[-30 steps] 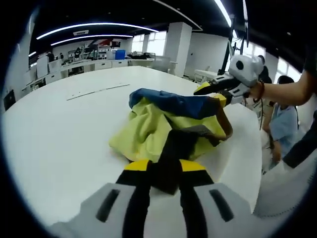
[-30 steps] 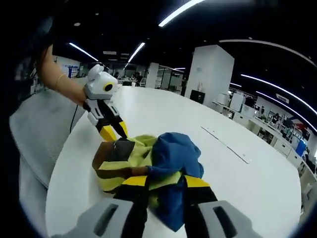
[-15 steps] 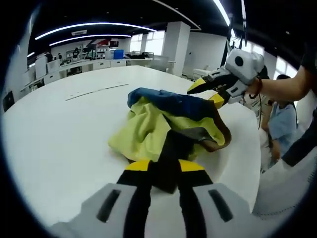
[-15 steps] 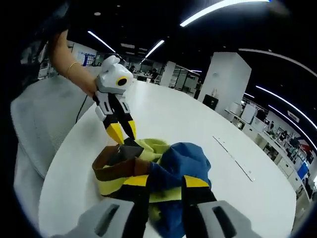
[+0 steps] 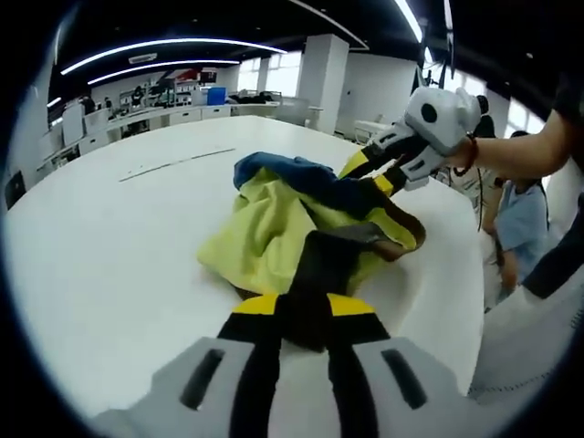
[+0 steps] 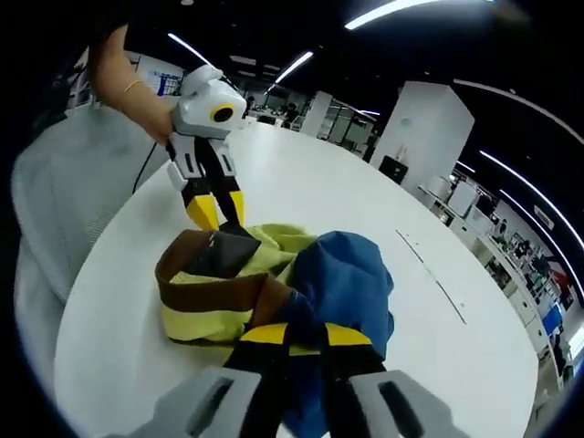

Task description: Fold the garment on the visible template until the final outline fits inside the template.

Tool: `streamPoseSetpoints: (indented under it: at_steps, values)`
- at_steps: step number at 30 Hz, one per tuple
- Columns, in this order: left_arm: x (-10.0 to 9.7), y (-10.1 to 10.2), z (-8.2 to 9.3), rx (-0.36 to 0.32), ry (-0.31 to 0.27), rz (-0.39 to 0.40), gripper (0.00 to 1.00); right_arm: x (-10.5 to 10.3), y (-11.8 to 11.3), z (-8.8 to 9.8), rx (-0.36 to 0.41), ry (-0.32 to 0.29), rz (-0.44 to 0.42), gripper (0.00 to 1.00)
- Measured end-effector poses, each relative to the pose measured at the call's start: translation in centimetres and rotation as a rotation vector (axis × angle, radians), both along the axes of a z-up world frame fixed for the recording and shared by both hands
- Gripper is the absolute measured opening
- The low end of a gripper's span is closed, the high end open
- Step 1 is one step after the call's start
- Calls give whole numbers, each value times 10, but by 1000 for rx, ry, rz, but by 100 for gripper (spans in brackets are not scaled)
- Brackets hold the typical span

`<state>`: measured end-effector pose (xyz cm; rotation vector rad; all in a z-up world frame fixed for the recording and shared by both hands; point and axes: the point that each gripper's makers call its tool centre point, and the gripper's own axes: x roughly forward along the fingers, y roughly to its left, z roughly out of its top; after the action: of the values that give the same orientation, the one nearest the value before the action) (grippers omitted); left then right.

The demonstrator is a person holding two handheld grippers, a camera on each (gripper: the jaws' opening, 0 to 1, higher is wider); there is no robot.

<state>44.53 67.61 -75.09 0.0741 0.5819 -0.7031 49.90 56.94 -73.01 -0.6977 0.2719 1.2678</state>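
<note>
A crumpled garment [image 5: 283, 228] in yellow, blue, brown and dark grey lies bunched on the white table [image 5: 109, 237]. My left gripper [image 5: 297, 306] is shut on its dark near edge. The right gripper [image 5: 370, 173] enters the left gripper view from the right and is clamped on the blue and brown part. In the right gripper view, my right gripper [image 6: 306, 336] is shut on the blue fabric of the garment [image 6: 265, 283]. The left gripper [image 6: 219, 214] comes in from the left there, pinching the grey and brown edge. No template outline can be made out.
A thin strip [image 5: 178, 162] lies on the table beyond the garment. Grey chairs [image 6: 64, 210] stand at the table's edge. A seated person [image 5: 520, 237] is at the right. Desks and shelves [image 5: 173, 105] line the far wall.
Both grippers have stayed shut on the garment and drawn closer together. The blue part has bunched up higher, and the brown band has opened into a loop.
</note>
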Motion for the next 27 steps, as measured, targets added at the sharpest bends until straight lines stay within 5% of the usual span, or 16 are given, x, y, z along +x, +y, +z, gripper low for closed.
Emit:
streamPoseSetpoints:
  at_steps: [7,13,27]
  values:
    - [1,0,-7,22,4,14,12,1,-3,1,7,7,-33,0]
    - [-1,0,-7,59,-3,16,5,-1,-4,6,92,72,-130,0]
    - [-10,15,39,25,-104,122,0,-2,-21,50,276,96,-275,0]
